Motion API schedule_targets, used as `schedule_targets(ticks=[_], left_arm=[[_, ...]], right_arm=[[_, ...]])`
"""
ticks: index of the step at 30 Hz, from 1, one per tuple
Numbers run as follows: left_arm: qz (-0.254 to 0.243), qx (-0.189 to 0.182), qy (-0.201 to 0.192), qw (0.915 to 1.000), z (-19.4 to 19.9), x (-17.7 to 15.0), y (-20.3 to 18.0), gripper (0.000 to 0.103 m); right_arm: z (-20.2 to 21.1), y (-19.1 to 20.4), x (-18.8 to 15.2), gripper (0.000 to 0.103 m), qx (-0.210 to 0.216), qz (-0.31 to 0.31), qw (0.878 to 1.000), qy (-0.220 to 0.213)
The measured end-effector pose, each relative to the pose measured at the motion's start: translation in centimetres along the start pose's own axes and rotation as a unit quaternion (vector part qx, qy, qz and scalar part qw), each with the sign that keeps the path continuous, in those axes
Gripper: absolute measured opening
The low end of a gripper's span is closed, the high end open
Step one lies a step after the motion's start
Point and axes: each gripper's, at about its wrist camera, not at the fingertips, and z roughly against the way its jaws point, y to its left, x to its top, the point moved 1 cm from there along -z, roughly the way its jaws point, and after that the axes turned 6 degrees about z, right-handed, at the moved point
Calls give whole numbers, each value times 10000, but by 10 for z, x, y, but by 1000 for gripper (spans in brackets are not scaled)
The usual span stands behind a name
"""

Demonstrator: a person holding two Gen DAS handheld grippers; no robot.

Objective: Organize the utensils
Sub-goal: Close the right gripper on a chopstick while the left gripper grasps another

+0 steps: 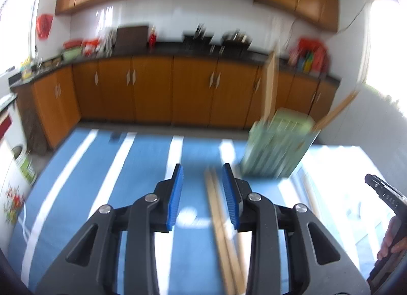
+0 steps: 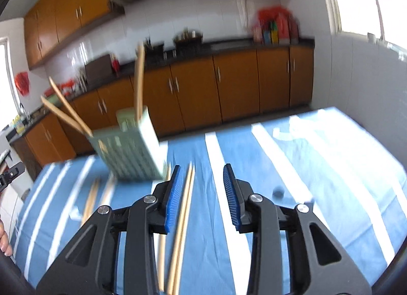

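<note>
Loose wooden chopsticks lie flat on the blue striped table, just in front of the green slotted holder, which already has several standing in it. They look light, stiff and thin, likely to roll; best pinched mid-length. Right claw gapes apart over one pair, left claw apart over another pair, neither holding anything

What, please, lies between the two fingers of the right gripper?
In the right wrist view, a pair of chopsticks lies on the striped cloth between the open right gripper fingers, close beside the left one.
</note>
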Motion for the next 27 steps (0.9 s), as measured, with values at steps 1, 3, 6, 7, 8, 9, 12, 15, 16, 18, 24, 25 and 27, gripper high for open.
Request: schedule_targets(ticks=[1,3,6,7,8,9,12,15,16,18,24,25,27], left_arm=[[62,44,218,9997,-9,-13,7,33],[173,157,509,9984,-22,-30,17,33],[297,180,766,9965,-32,-46,27,33],[308,186,819,9960,-34,-50,29,33],[301,193,849,9957,-35,-52,30,33],[283,199,883,9955,-36,-55,31,33],[258,188,952,9950,-40,-55,30,33],[247,159,1002,9945,-44,-56,27,33],[243,151,1019,9944,-45,-55,25,33],[236,132,1070,9939,-48,-57,22,33],[246,9,1251,9918,-57,-64,16,32],[242,-27,1288,9914,-58,-66,14,32],[220,-95,1353,9905,-61,-69,11,32]], right_arm=[[-12,2,-8,25,72,12,9996,257],[-36,7,-26,21,281,-12,9967,757],[-56,16,-44,18,369,10,9930,1126],[-58,19,-49,18,376,27,9924,1167],[-61,22,-51,18,386,58,9920,1202],[-62,24,-51,18,377,86,9918,1219],[-65,25,-55,18,326,138,9912,1273],[-65,23,-57,18,369,105,9909,1292],[-66,24,-57,18,371,127,9909,1290],[-66,26,-59,18,326,237,9907,1301],[-68,15,-56,7,-200,379,9912,1252],[-69,7,-55,7,-294,249,9916,1235],[-68,-7,-54,7,-387,33,9919,1212]])
